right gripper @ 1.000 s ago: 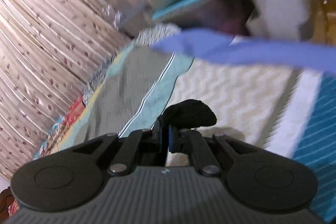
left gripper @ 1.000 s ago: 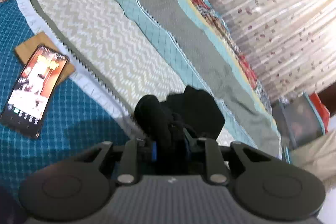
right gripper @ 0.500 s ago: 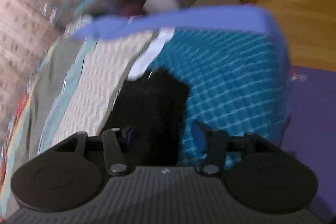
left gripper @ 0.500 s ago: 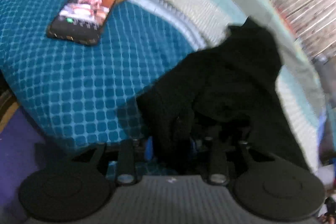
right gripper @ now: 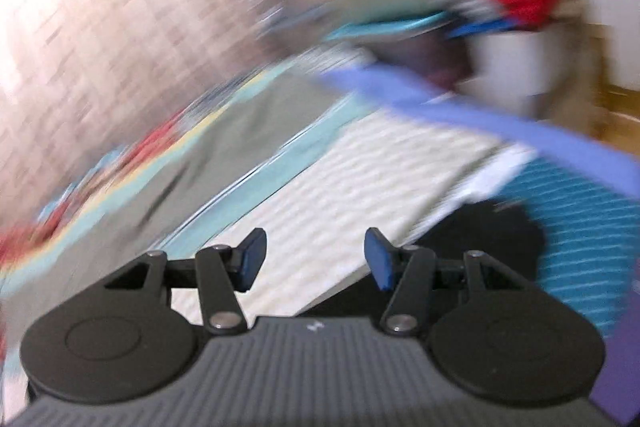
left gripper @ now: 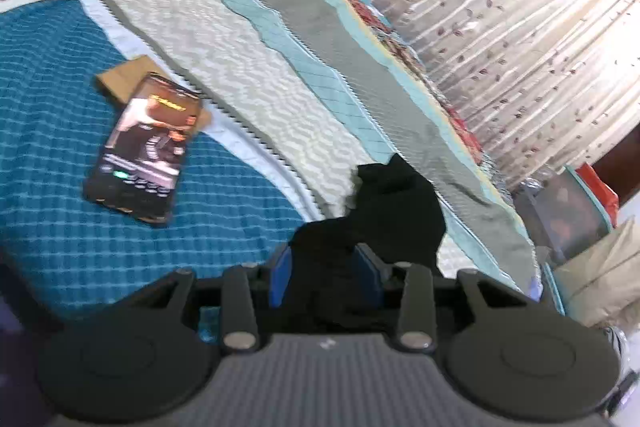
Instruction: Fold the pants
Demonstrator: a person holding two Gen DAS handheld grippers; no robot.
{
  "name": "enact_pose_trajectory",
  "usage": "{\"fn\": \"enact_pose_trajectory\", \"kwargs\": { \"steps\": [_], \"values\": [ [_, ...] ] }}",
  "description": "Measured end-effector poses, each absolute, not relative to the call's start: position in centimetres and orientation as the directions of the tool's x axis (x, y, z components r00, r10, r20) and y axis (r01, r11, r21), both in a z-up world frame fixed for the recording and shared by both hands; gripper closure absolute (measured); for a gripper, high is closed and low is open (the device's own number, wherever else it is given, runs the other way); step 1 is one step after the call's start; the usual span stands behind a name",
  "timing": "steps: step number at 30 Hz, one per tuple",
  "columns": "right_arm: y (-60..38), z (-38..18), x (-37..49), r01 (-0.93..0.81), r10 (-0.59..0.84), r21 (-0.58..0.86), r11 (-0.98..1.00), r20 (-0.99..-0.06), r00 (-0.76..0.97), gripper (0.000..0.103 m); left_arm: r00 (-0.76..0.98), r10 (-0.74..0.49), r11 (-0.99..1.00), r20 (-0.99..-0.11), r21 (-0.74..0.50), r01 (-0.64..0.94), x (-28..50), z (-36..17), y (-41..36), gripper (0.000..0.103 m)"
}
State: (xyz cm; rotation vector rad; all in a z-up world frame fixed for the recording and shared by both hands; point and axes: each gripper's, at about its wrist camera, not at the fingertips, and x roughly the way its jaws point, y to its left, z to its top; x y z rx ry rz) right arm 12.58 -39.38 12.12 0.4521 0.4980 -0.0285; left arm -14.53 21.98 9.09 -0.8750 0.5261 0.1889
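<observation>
Bedspread blurred | left gripper holds black pants, fingertips hidden | right gripper wide, empty

One pair of black pants, bunched at 6 o'clock. One phone at 9 o'clock, lying on one piece of brown card. Two grippers: left gripper, right gripper. One curtain at 2 o'clock.

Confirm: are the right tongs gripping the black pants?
No: the right tongs stand open with only bedspread between them; the black pants lie beside them.
</observation>
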Motion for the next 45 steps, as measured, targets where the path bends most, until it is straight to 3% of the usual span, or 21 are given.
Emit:
{"fn": "enact_pose_trajectory", "kwargs": {
  "steps": [6, 11, 14, 17, 23, 28, 35, 39, 45],
  "values": [
    [-27.3, 8.2, 15.3, -0.168, 0.402, 0.417, 0.893, -0.575, 0.712, 0.059, 0.818, -0.193, 0.662, -0.542, -0.687, -0.299, -10.2, 6.6, 19.3, 0.069],
    [-20.2, 5.6, 15.4, -0.307, 0.530, 0.434, 0.847, -0.647, 0.548, 0.062, 0.717, -0.238, 0.698, -0.656, -0.628, -0.343, -8.3, 3.2, 17.1, 0.074],
    [-18.5, 4.1, 15.4, -0.315, 0.538, 0.436, 0.843, -0.696, 0.475, 0.062, 0.651, -0.229, 0.732, -0.723, -0.569, -0.375, -8.2, 1.8, 16.5, 0.086],
    [-18.8, 2.8, 15.6, -0.281, 0.516, 0.434, 0.856, -0.746, 0.421, 0.062, 0.652, -0.242, 0.739, -0.719, -0.572, -0.357, -8.6, 2.2, 16.7, 0.087],
    [-20.5, 3.3, 15.5, -0.278, 0.543, 0.466, 0.840, -0.736, 0.405, 0.060, 0.807, -0.257, 0.678, -0.531, -0.694, -0.240, -8.1, 7.0, 19.7, 0.073],
    [-19.7, 5.4, 17.1, -0.314, 0.549, 0.451, 0.836, -0.699, 0.458, 0.060, 0.840, -0.245, 0.661, -0.484, -0.717, -0.221, -4.1, 7.3, 20.6, 0.074],
    [-15.4, 9.2, 22.7, -0.420, 0.550, 0.366, 0.830, -0.663, 0.508, 0.059, 0.747, -0.294, 0.696, -0.597, -0.669, -0.260, -0.7, 1.8, 17.9, 0.077],
    [-11.5, 9.5, 27.4, -0.472, 0.568, 0.338, 0.814, -0.634, 0.525, 0.045, 0.733, -0.272, 0.734, -0.623, -0.627, -0.260, -1.4, 0.2, 17.4, 0.081],
    [-6.7, 5.9, 35.4, -0.374, 0.529, 0.381, 0.846, -0.690, 0.494, 0.034, 0.730, -0.319, 0.685, -0.605, -0.679, -0.264, -1.7, -0.5, 18.8, 0.085]
  ]
}}
